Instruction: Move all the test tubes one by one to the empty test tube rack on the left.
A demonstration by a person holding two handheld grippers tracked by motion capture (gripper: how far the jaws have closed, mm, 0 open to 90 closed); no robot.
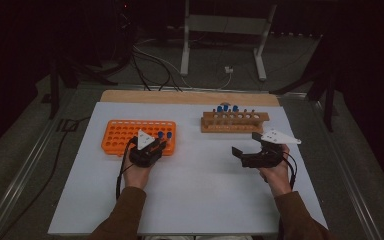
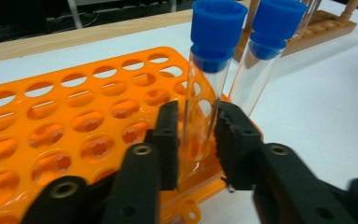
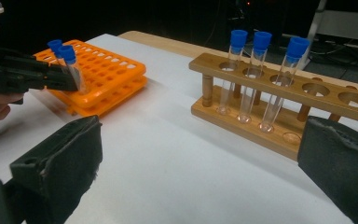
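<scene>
I read this as moving capped test tubes from the wooden rack (image 1: 235,121) to the orange rack (image 1: 130,136), and I judge it less than halfway done. Two blue-capped tubes stand in the orange rack at its corner nearest the wooden rack, at about 3 o'clock of the orange grid in the high view. Three blue-capped tubes (image 3: 254,77) are left in the wooden rack, side by side at one end, with several holes beside them empty.

My left gripper (image 2: 196,140) sits at that orange corner with the nearer tube (image 2: 205,88) between its jaws. The tube stands upright in its hole. The jaws are only slightly parted around it; in the left gripper view I see thin gaps between the pads and the glass, so I take it as let go rather than pinched. The second tube (image 2: 256,70) stands just beyond it, at about 1 o'clock.

My right gripper (image 1: 254,146) hovers over the white table (image 1: 200,200) with its jaws spread wide and nothing between them, at about 5 o'clock of the wooden rack and facing it.

What remains, as I judge it: draw the left gripper clear of the seated tube, then carry over the three tubes in the wooden rack.
</scene>
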